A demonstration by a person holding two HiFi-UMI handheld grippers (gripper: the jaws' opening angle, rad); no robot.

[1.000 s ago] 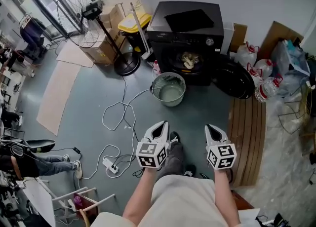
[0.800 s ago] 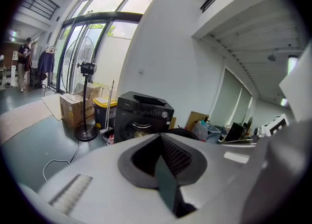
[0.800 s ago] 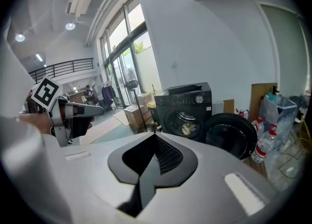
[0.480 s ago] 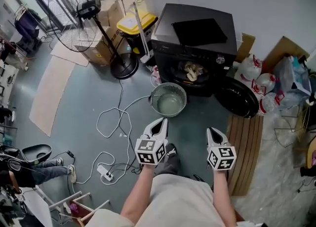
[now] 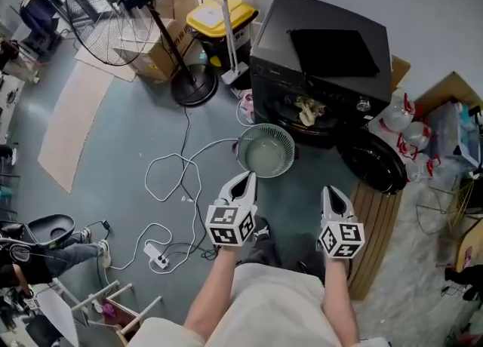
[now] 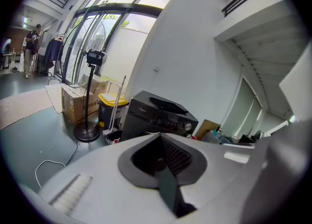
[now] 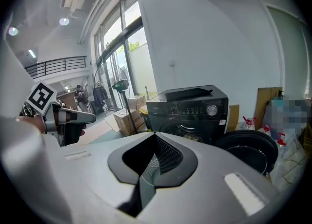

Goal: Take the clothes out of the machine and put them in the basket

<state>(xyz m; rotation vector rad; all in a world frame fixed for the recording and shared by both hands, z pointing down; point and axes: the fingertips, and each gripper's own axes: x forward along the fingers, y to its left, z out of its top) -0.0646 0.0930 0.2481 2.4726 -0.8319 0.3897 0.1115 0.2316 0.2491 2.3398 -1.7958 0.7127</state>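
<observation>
- My left gripper (image 5: 246, 179) has its jaws pressed together with nothing between them. Its own view shows the 2 dark pads meeting in a closed seam (image 6: 161, 136).
- My right gripper (image 5: 330, 191) is the same: jaws fully closed and empty, with the pads together in its own view (image 7: 155, 136).
- I hold both grippers out in front of me, side by side and apart, above the floor (image 5: 113, 157). Both point toward the machine (image 5: 324, 59).
- The machine is a black front-loader against the white wall. Its round door (image 5: 373, 163) is swung open to the right and hangs low by the floor.
- The clothes (image 5: 308, 109) are a pale bundle lying inside the drum, visible through the open port. Neither gripper touches them.
- The basket (image 5: 240, 153) is a round, pale wire one. It stands on the floor just in front of the machine, left of the door, between the machine and my left gripper.
- From the right gripper view, the machine (image 7: 190, 108) is straight ahead, with the door (image 7: 248, 150) at its lower right.
- The left gripper view sees the machine (image 6: 156, 116) just past the jaws.
- Left of the machine are a yellow-lidded bin (image 5: 215, 17), a cardboard box (image 5: 162, 36) and a standing fan (image 5: 113, 13).
- A white cable (image 5: 173, 179) loops across the floor to a power strip (image 5: 157, 260).
- Wooden slats (image 5: 370, 240) lie on the floor to my right, and bottles (image 5: 400, 119) sit beyond the door.
</observation>
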